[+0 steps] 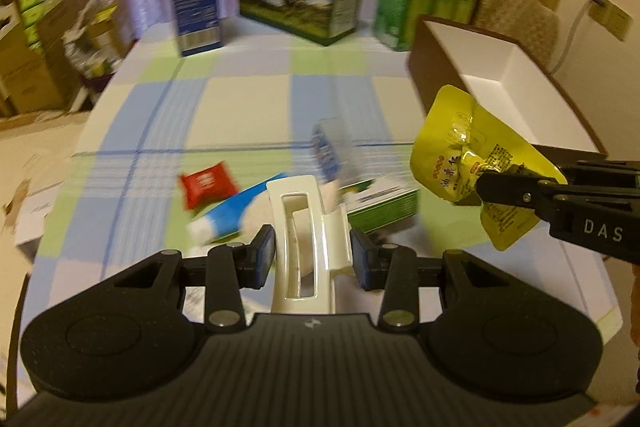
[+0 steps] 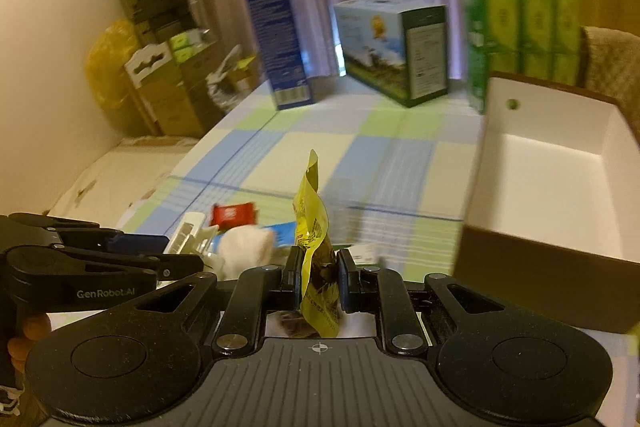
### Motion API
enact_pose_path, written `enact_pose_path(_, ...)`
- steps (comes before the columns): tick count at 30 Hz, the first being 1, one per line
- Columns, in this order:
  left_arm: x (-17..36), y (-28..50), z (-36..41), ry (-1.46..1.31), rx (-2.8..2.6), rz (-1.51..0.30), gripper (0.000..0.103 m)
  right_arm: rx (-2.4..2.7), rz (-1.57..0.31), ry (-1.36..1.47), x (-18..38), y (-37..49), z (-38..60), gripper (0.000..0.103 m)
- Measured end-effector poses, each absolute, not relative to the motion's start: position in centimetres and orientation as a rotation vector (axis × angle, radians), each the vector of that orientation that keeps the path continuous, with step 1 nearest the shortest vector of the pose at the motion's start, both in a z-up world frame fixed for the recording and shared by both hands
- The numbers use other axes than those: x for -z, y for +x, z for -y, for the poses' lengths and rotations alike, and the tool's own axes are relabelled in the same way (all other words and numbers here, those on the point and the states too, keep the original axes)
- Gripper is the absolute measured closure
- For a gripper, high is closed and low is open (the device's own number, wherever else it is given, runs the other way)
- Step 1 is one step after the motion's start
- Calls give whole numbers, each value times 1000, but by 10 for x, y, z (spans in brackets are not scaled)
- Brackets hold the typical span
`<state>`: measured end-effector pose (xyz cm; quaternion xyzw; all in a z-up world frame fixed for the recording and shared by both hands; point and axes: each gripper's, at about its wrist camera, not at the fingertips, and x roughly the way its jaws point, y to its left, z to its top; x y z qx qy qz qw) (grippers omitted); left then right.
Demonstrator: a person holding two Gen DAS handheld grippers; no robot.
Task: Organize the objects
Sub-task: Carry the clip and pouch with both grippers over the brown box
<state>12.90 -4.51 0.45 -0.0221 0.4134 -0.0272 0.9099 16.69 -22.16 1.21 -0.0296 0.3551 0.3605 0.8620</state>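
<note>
Clutter sits low on the checked tablecloth (image 1: 248,99): a red packet (image 1: 208,185) furthest left, then a blue-and-white tube (image 1: 236,211), a white fluffy wad (image 2: 244,249) and a flat green-edged box (image 1: 384,203) lying close together, all blurred.

Over that pile the left gripper (image 1: 312,259) has its pads closed on a cream plastic hair claw (image 1: 304,231), one pad on each flank of the clip's long slotted body. It looks glossy, hard and light. I'd guess it is slippery on those rounded sides, so the flat faces by the slot are the sensible place to bear on. Squeezed too hard near the hinge, it might spring open.

Further right, the right gripper (image 2: 318,275) pinches a yellow foil snack pouch (image 2: 314,227), held up off the table with its printed face crumpled. The jaws bite the lower, bulkier part where the contents bunch, and the free top edge stands up above them. It seems thin, crinkly and nearly weightless. Foil like that slides, so gripping across the filled lump is safer than gripping the flat seal.

Rightmost stands the open brown box (image 2: 532,267) with its white lining, nothing visible inside, the likely home for both items. The pouch hangs just short of its near wall. The clip is well apart from it, off to the left.
</note>
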Motion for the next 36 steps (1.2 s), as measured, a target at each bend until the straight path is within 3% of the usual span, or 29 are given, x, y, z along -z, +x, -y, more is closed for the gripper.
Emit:
enact_pose_path(18, -29, 199, 162, 55, 279, -786, 67, -567, -680, 33, -41, 225, 322, 89)
enact_pose_path(36, -31, 266, 231, 83, 317, -773, 67, -450, -641, 65, -49, 296, 382, 89)
